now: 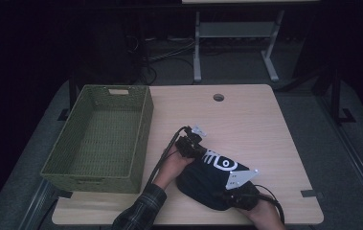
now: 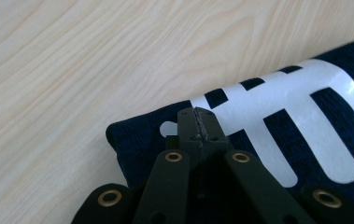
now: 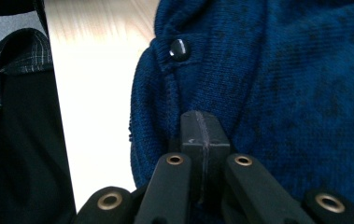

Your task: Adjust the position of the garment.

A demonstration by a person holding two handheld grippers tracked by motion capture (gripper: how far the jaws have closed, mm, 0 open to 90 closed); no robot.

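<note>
Over the folded navy garment (image 1: 211, 178), both hands press closed tools down.

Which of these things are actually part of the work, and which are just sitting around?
In use: folded navy garment, left gripper, right gripper, both shut over it; probably the green basket.
Just there: table hole, desk frame, floor cables.

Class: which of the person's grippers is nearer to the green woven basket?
Left. The left gripper sits just right of the basket; the right gripper is farther right, at the table's near edge.
</note>
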